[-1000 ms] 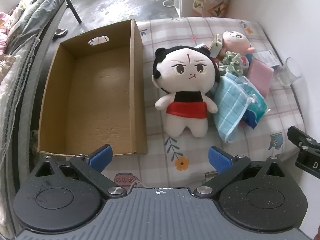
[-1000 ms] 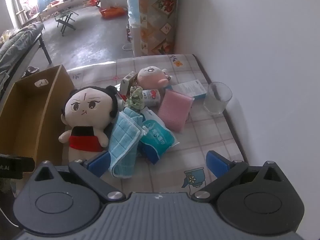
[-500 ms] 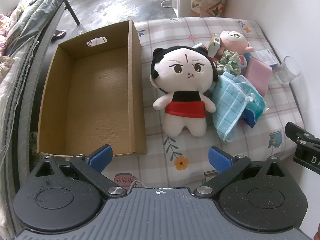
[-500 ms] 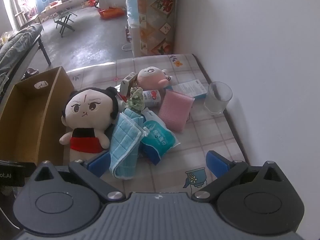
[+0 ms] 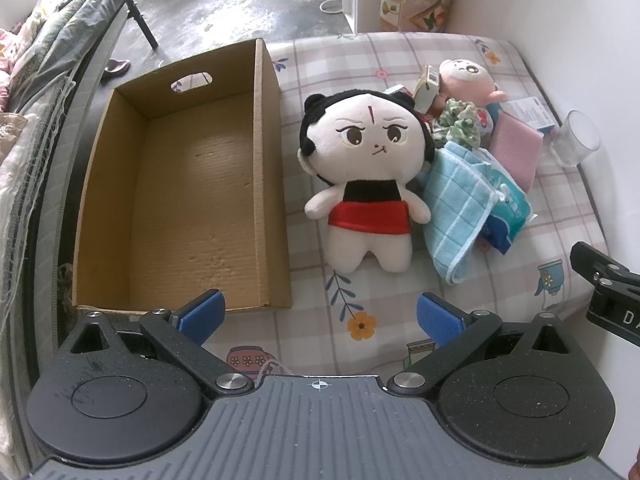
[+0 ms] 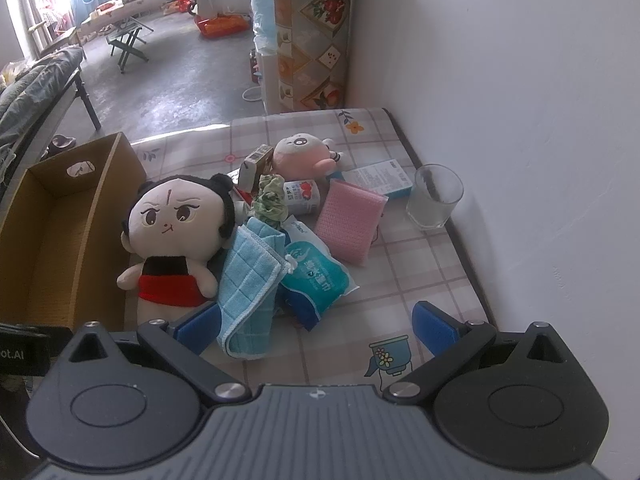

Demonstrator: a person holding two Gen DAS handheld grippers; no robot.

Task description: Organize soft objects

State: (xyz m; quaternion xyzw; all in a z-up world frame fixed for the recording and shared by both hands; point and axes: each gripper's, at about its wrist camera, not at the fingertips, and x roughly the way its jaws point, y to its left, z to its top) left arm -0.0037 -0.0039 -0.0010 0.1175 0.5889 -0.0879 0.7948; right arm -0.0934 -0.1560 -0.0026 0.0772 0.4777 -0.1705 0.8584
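Checked tablecloth (image 5: 320, 64) under cardboard box (image 5: 180, 184), doll (image 5: 368, 184), glass (image 5: 576, 140).

Each gripper (image 5: 318, 314) is built from black speckled arms, silver screws, blue finger pads (image 5: 438, 315) and a ribbed grey body.

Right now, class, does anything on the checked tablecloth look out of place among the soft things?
Yes: a clear drinking glass stands upright near the wall, and a small printed can lies tipped in the pile. Neither looks soft.
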